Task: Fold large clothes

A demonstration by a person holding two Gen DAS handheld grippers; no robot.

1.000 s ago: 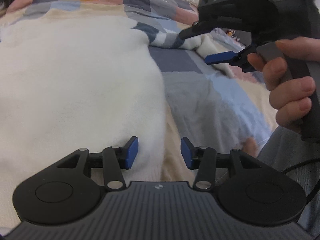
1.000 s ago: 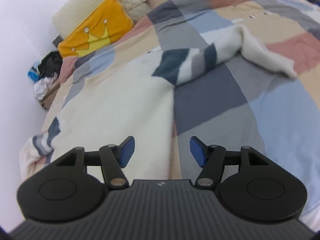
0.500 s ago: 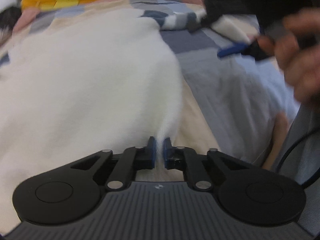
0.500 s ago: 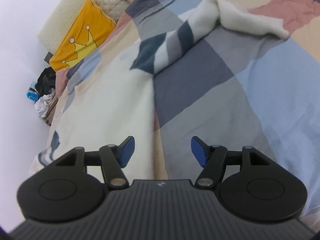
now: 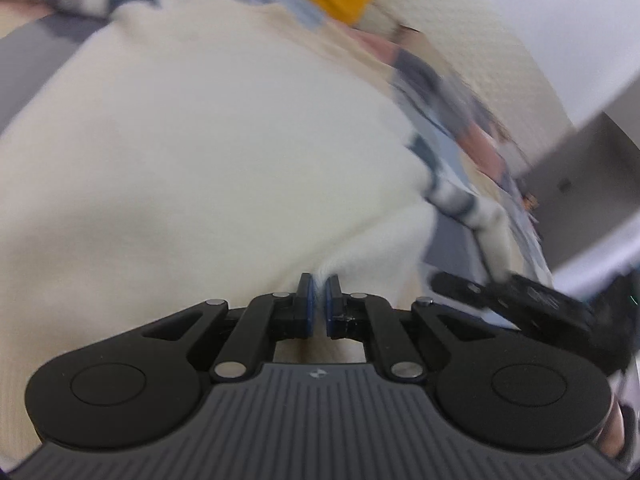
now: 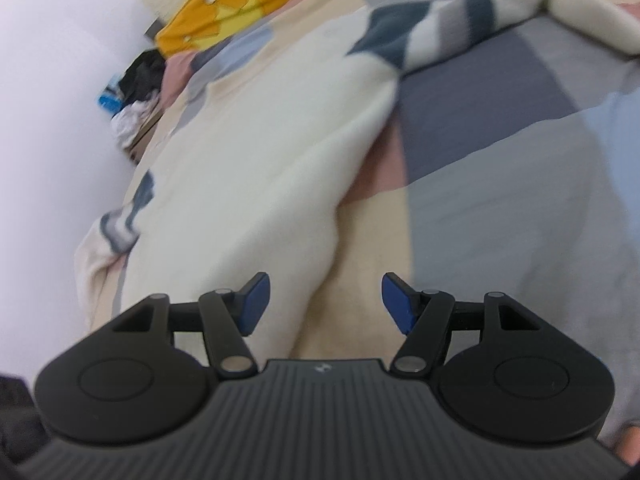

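Patchwork bedding (image 6: 500, 200) covers the bed under a cream sweater (image 5: 200, 140). Nearest, the left tongs (image 5: 319, 304) pinch its hem; the right tongs (image 6: 324, 300) gape over its edge, empty. Farther off lies a yellow pillow (image 6: 224, 12).

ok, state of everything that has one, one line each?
left gripper: jaws shut, pinching the sweater's hem
right gripper: jaws open, nothing between them, over the sweater's edge
cream sweater: spread on the bed, unfolded, hem lifted at the pinch
striped sleeve: stretched out sideways
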